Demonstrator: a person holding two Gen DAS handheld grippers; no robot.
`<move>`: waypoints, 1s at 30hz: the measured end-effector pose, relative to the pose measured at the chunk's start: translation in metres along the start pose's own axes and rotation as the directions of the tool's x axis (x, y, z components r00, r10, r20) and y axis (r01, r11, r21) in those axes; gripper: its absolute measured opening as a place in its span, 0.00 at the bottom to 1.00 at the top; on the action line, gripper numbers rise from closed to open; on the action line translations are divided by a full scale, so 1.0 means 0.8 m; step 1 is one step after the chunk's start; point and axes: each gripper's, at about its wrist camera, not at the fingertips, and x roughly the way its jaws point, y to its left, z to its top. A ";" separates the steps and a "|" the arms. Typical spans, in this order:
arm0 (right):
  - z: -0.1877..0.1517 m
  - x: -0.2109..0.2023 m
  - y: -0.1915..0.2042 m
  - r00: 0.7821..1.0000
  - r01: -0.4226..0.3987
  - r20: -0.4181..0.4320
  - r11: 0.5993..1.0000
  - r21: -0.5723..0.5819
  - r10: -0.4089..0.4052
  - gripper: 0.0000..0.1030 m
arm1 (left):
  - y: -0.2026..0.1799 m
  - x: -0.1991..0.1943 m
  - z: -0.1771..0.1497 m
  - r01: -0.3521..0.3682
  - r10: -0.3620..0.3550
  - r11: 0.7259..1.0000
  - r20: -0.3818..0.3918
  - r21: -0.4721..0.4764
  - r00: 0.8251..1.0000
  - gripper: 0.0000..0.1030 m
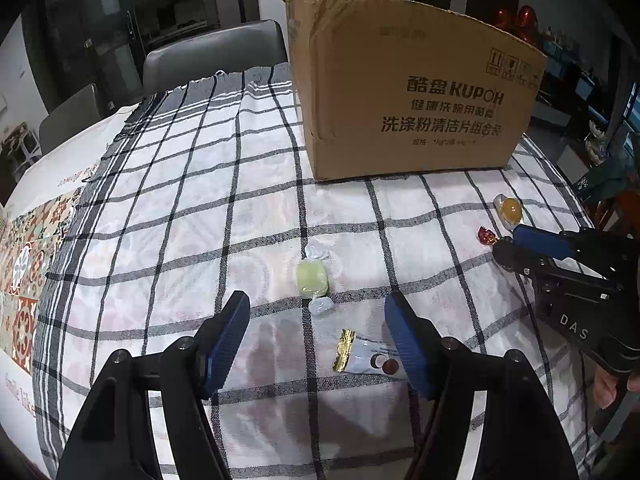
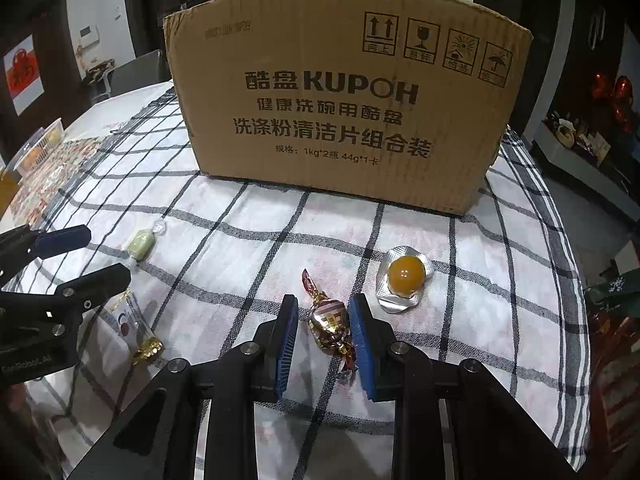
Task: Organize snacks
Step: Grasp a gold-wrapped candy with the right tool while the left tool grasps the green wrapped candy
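A cardboard box (image 1: 416,92) stands at the back of the checked cloth; it also shows in the right wrist view (image 2: 348,92). My left gripper (image 1: 318,308) is open above the cloth, with a green wrapped candy (image 1: 313,278) just ahead between its fingers and a white-and-gold packet (image 1: 366,354) by its right finger. My right gripper (image 2: 323,316) is partly closed around a red-and-gold wrapped candy (image 2: 330,322); its pads sit at the candy's sides. An orange jelly cup (image 2: 405,276) lies just beyond, to the right.
The checked cloth (image 1: 180,208) covers a table with a patterned mat (image 1: 28,264) at the left. Grey chairs (image 1: 212,56) stand behind the table. A plastic basket (image 2: 40,148) sits at the far left. The table edge drops off at the right.
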 end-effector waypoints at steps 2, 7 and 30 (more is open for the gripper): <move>0.000 0.000 -0.002 1.000 -0.005 -0.002 1.000 0.006 0.005 0.28 | -0.001 -0.001 0.000 0.004 -0.003 1.000 0.001 0.000 1.000 0.67; -0.007 0.010 -0.003 0.999 -0.032 -0.040 0.999 0.022 0.033 0.28 | -0.004 -0.003 0.002 0.000 0.000 1.000 0.006 0.008 1.000 0.67; 0.024 -0.011 0.065 0.994 -0.103 -0.031 0.994 -0.019 0.103 0.24 | 0.044 0.004 0.012 0.096 -0.097 0.995 -0.042 -0.029 0.994 0.48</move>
